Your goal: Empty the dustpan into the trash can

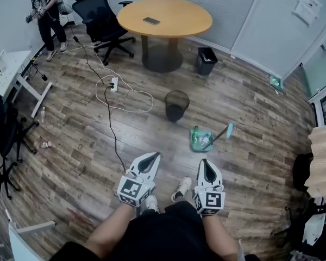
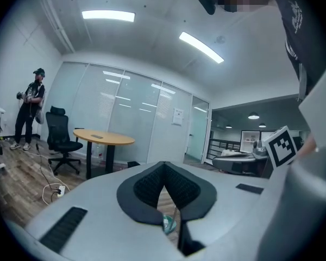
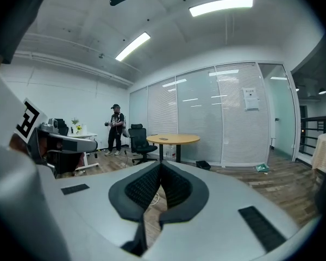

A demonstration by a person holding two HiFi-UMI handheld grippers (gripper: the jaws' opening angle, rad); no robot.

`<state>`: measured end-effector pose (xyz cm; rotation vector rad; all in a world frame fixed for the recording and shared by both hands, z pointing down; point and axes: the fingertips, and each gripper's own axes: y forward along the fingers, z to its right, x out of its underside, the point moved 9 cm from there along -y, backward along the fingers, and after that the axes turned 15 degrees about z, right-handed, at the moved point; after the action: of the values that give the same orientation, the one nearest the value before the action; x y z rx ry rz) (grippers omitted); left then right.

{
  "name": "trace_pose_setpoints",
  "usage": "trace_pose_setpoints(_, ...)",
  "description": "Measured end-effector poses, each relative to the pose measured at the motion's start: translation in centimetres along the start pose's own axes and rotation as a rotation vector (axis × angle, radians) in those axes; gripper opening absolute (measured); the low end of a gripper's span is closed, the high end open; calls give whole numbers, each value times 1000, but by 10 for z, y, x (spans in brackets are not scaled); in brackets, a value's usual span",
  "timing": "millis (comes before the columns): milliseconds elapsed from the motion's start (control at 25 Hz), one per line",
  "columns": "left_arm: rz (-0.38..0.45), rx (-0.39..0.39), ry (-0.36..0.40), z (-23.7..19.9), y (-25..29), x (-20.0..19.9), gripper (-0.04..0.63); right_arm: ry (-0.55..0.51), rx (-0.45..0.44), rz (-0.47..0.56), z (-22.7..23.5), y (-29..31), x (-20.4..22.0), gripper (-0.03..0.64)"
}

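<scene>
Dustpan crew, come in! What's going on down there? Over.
Left gripper, right gripper shut, empty. Dustpan on floor near trash can, untouched. Cable loop lies left, off the path.

left gripper (image 1: 154,156), right gripper (image 1: 206,163): jaws together

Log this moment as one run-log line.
phase: pre-grasp | left tongs: shut, empty | right tongs: shut, empty | dustpan: on floor, not yet held | mesh trash can: upright, apart from dustpan
</scene>
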<state>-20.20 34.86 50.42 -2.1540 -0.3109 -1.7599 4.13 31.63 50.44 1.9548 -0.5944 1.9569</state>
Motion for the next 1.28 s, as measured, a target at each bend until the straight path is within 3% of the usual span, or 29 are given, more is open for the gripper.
trace_pose_setpoints(440,-41,17,27,14,123,15,11,36,-1,-44,105,58,15,23)
trace_pose_setpoints(760,-80,-17,40,22,191,29,11,66,-18,-75,172,93,31,23)
trace_pose_setpoints(1000,-97,-21,50,23,228,39,12,64,-10,-92,204,110,42,23)
trace_pose_setpoints(1280,-125,48,35,10,265,52,12,63,61,-134,221,131,60,23)
